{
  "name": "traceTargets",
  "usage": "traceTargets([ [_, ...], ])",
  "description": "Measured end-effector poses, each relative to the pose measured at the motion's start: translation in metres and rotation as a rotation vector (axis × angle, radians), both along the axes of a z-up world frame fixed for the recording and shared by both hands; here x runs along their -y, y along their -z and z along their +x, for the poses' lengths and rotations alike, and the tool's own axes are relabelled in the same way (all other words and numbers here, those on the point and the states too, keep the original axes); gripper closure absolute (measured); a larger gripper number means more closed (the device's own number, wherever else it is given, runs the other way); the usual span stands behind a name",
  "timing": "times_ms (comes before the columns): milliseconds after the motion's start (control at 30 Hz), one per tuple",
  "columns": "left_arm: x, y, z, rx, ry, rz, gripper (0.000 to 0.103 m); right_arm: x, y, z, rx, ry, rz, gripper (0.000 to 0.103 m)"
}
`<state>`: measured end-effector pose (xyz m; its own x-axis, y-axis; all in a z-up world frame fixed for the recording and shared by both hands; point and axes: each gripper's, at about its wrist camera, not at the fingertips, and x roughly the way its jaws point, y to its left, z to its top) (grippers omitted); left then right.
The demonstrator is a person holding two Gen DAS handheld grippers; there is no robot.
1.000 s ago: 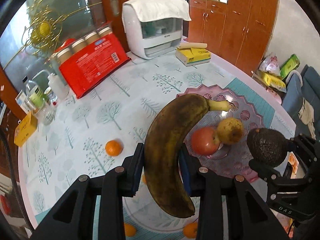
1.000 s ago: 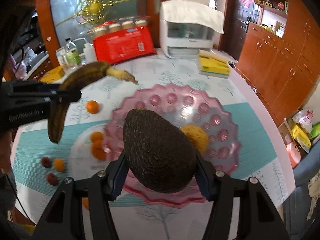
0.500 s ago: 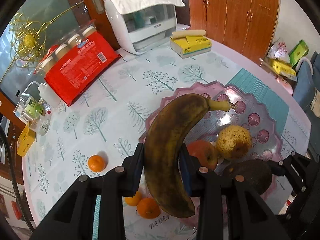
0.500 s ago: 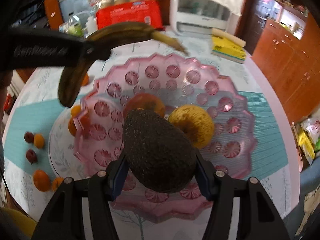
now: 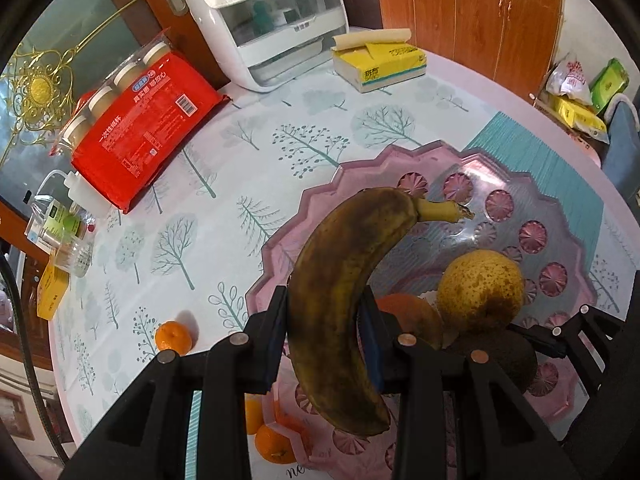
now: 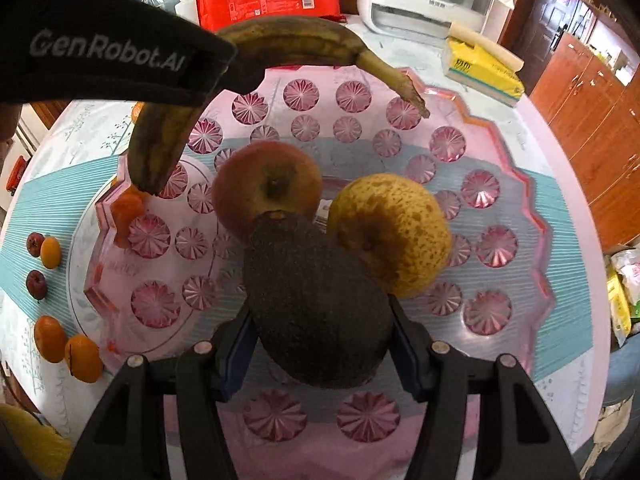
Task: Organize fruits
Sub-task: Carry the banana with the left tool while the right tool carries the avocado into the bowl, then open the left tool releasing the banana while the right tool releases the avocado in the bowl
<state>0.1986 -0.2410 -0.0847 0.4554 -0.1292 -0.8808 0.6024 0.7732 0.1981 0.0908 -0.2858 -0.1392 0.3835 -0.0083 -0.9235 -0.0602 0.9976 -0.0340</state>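
Observation:
My left gripper (image 5: 324,334) is shut on a brown-spotted banana (image 5: 344,292) and holds it above the left side of the pink scalloped fruit tray (image 5: 560,216). My right gripper (image 6: 324,344) is shut on a dark avocado (image 6: 316,304), low in the tray (image 6: 516,184) against a red apple (image 6: 264,184) and a speckled yellow pear (image 6: 392,232). The banana (image 6: 280,44) and left gripper (image 6: 224,68) show above the tray's far left in the right wrist view. The pear (image 5: 480,290) and avocado (image 5: 500,356) also show in the left wrist view.
Small oranges (image 6: 68,346) and dark red fruits (image 6: 35,264) lie on the table left of the tray; one orange (image 5: 173,335) lies apart. A red package (image 5: 140,128), white appliance (image 5: 272,28) and yellow tissue pack (image 5: 380,64) stand behind.
The right gripper has lowered the avocado into the tray beside the apple and pear. The left gripper has moved the banana closer over the tray.

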Motion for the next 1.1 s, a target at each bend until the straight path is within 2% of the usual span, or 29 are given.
traceTargets([
  [267,0.001,0.013,0.010,-0.017,-0.018,0.028,0.071,0.002,0.002,0.007,-0.001,-0.007,0.013,0.039],
  [500,0.005,0.022,0.012,-0.022,-0.012,0.049,0.071,0.002,-0.013,-0.002,0.065,-0.021,-0.002,0.035],
  [667,0.009,0.033,0.014,-0.042,-0.010,0.084,0.070,0.010,-0.023,-0.008,0.107,0.019,0.008,0.028],
  [900,0.008,0.044,0.016,-0.068,-0.017,0.106,0.069,0.016,-0.028,-0.014,0.122,0.057,0.020,0.028],
  [933,0.007,0.043,0.015,-0.060,-0.016,0.101,0.064,0.017,-0.029,-0.014,0.125,0.060,0.020,0.028],
  [1000,0.008,0.041,0.014,-0.054,-0.012,0.094,0.062,0.018,-0.031,-0.016,0.130,0.065,0.021,0.028],
  [1100,0.008,0.038,0.012,-0.025,-0.009,0.109,0.049,0.018,-0.033,-0.018,0.133,0.069,0.023,0.028],
])
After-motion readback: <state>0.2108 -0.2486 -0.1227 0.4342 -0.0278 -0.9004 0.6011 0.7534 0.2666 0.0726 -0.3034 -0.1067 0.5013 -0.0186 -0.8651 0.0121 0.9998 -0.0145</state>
